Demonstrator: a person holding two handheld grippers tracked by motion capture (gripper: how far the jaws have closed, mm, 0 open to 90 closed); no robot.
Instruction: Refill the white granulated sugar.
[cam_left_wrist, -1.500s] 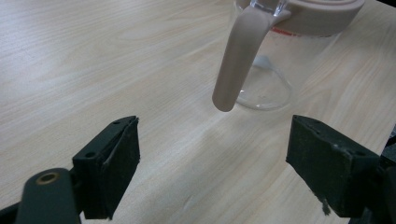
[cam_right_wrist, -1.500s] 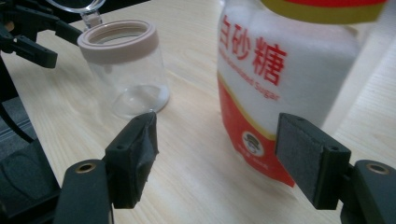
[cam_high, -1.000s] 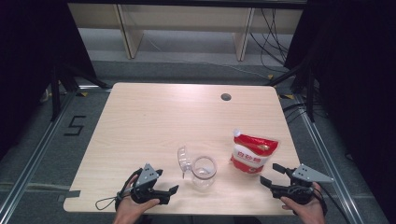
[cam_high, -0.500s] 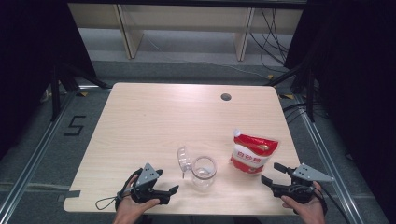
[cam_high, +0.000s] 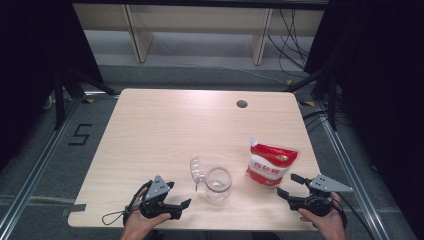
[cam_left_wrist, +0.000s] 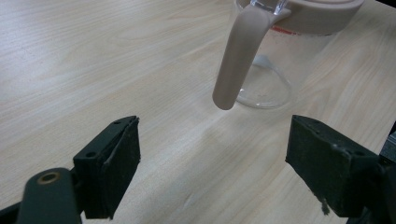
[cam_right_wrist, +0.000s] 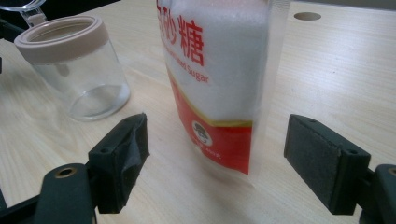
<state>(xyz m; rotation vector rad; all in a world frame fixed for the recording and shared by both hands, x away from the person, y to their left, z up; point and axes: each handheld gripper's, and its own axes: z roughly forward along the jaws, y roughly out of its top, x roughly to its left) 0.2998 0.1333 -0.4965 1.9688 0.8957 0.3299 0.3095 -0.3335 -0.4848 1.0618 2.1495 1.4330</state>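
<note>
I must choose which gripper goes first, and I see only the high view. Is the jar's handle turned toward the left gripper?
Observer: Yes. In the left gripper view the handle hangs straight ahead, between the open fingers.
Operator: What does the pouch contain?
Observer: The right gripper view shows white grains in the pouch, with "Sugar" printed on it.
Operator: Is the jar empty?
Observer: Yes, the jar is clear glass with nothing inside.
</note>
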